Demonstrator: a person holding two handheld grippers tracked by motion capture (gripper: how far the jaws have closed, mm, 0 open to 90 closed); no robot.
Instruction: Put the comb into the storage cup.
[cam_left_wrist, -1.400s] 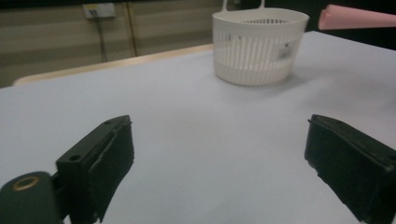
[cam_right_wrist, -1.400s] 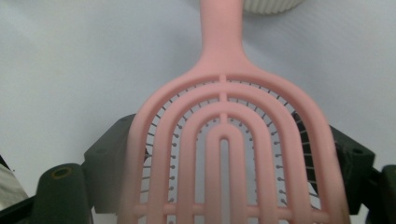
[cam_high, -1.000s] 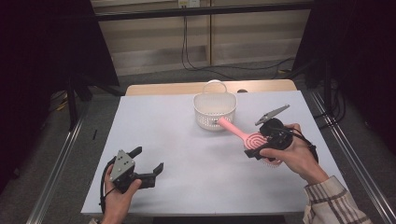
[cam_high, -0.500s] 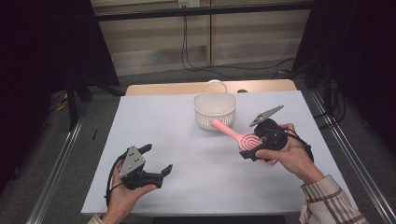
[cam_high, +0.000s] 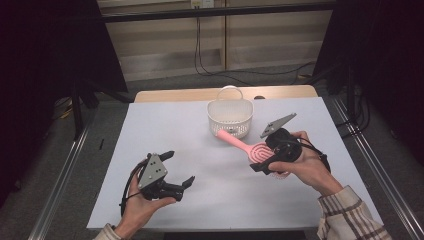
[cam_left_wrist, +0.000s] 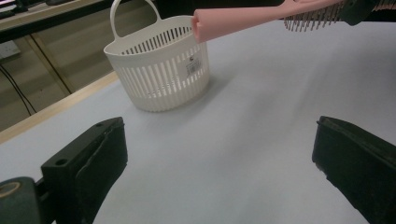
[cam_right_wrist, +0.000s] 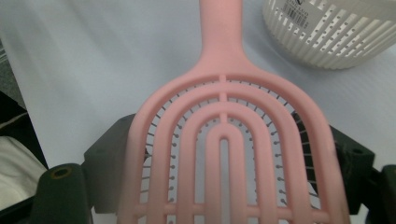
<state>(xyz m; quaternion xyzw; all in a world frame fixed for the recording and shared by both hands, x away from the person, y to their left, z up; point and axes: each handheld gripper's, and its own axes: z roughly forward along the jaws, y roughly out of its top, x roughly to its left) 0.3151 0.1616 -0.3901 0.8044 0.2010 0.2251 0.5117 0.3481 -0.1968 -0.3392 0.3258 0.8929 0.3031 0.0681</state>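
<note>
Your right gripper (cam_high: 264, 161) has its jaws clamped across the head of the pink hairbrush (cam_high: 246, 146), handle aimed at the white slotted basket (cam_high: 230, 117) — likely so it drops in handle-first. The brush hangs above the desk (cam_high: 210, 200), just short of the rim. Basket looks empty. Your left gripper (cam_high: 172, 170) waits, jaws wide, holding nothing.

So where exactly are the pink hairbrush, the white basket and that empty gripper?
pink hairbrush (cam_right_wrist: 224, 154): right gripper view, on its vented head.
white basket (cam_left_wrist: 159, 70): left gripper view, on its slotted side wall.
left gripper (cam_high: 178, 169): high view, midway between its open jaw tips.
</note>
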